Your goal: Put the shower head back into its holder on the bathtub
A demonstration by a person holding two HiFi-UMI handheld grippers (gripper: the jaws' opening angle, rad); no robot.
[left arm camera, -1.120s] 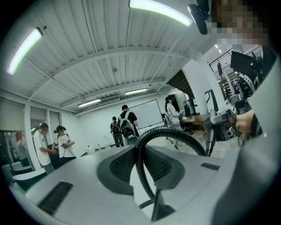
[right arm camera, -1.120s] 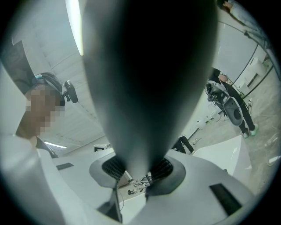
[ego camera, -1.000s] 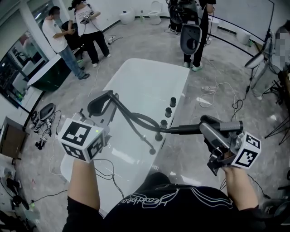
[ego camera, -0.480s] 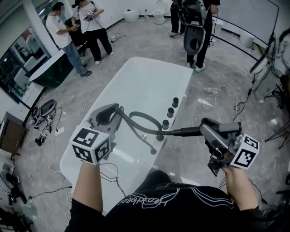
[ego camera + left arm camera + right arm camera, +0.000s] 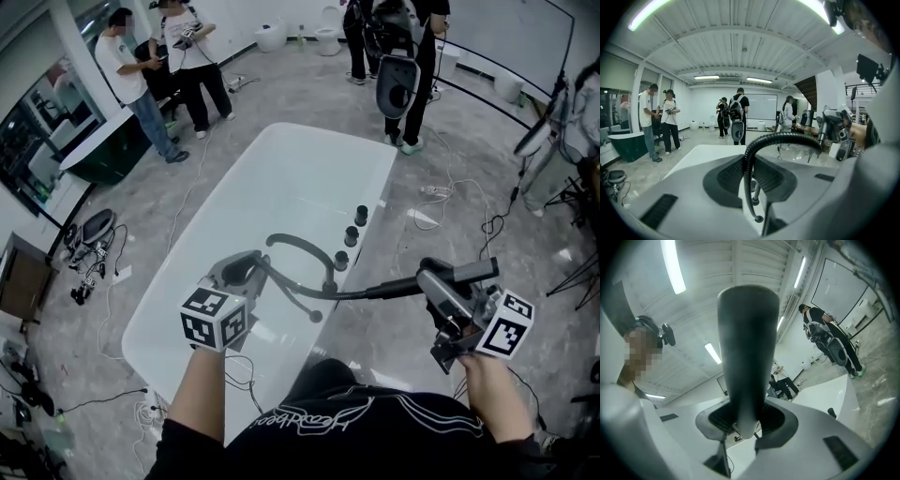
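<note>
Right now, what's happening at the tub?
A person works over the tub with two grippers. The right gripper clamps the shower head, held just outside the tub's rim. The left gripper grips the hose low over the tub. The head isn't put back yet.

We see a white bathtub [image 5: 281,178] on the grey floor [image 5: 281,84]. Three dark knobs [image 5: 351,236] stand along its right rim, and cables [image 5: 441,192] trail over the floor.
</note>
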